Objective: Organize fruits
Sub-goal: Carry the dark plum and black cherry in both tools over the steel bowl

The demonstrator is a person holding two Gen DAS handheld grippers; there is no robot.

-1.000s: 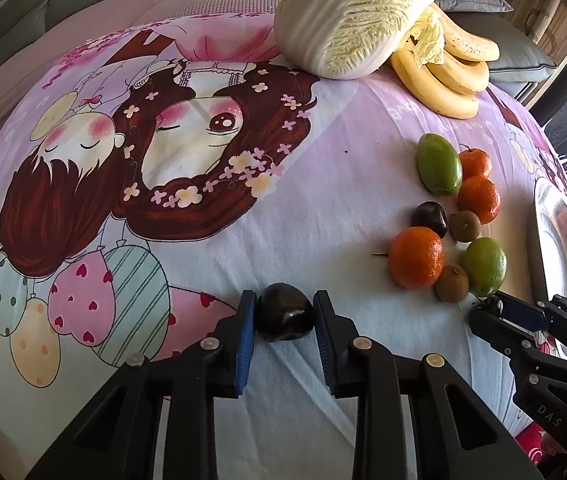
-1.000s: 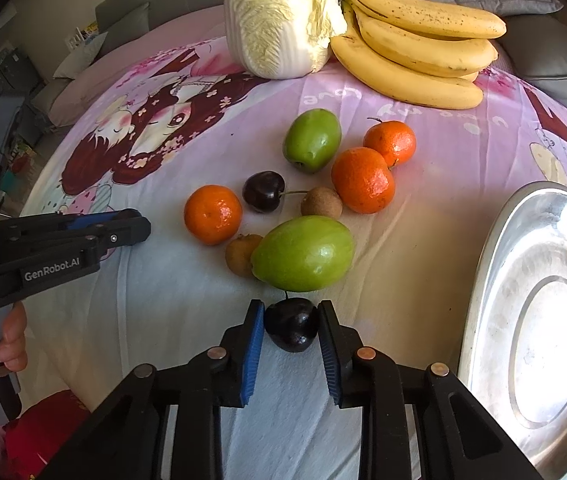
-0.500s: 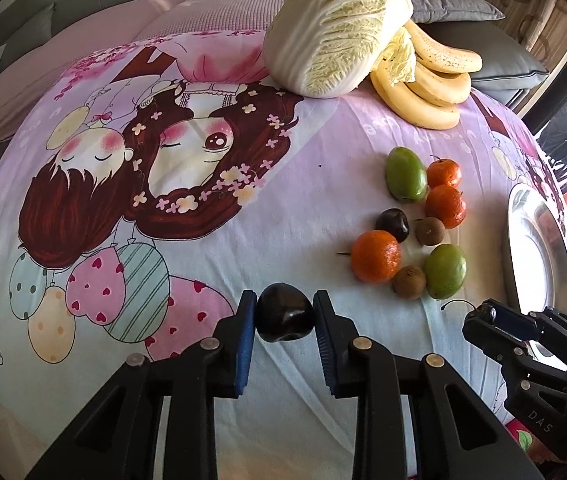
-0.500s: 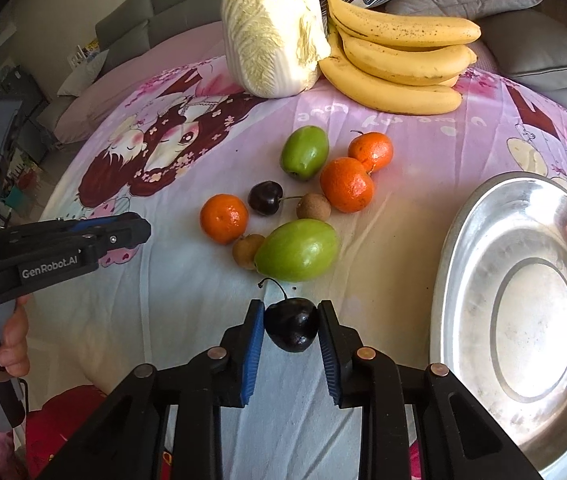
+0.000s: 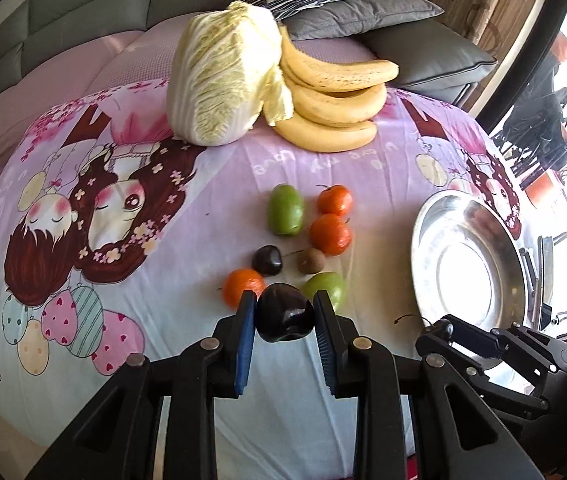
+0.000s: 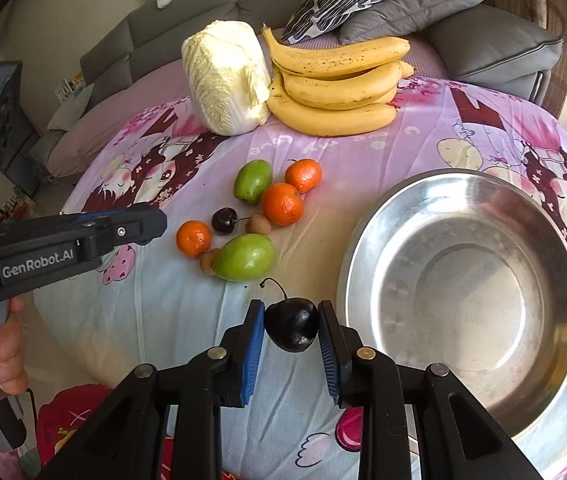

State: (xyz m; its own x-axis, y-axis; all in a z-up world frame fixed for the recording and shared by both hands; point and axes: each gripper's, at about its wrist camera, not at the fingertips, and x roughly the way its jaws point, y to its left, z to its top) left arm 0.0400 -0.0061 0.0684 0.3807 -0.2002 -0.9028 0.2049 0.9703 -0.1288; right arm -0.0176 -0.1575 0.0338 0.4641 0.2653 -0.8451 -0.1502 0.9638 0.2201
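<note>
1. the left gripper [image 5: 285, 316] is clamped on a dark cherry [image 5: 285, 312], low centre of the left wrist view. the right gripper [image 6: 291, 330] is clamped on a second dark cherry [image 6: 292, 329], stem curling up, low centre of the right wrist view.

2. what changed: a second ago both grippers sat close over the cloth, the fruit cluster large in frame. now the cluster looks smaller and more of the surface shows, so both have lifted and swung toward the steel bowl [image 6: 363, 248], each cherry carried along with no slip between the pads.

3. the bowl fills the right half of the right wrist view and looks empty. in the left wrist view it sits at the right edge, with the right gripper in front of it at lower right.

4. left on the printed bedsheet [image 5: 163, 280], mid-frame: three oranges, the nearest [image 6: 193, 239], two green fruits, the larger [image 6: 244, 257], one more cherry [image 6: 224, 220] and small brown fruits, possibly kiwis or longans; too small to tell.

5. the napa cabbage [image 6: 227, 80] and bananas [image 6: 339, 80] rest in the upper centre, touching each other.

6. judgement: two cherries are picked and in transit; nothing is sorted yet. the next move likely needs each gripper over the bowl before release, one at a time to avoid a clash.
</note>
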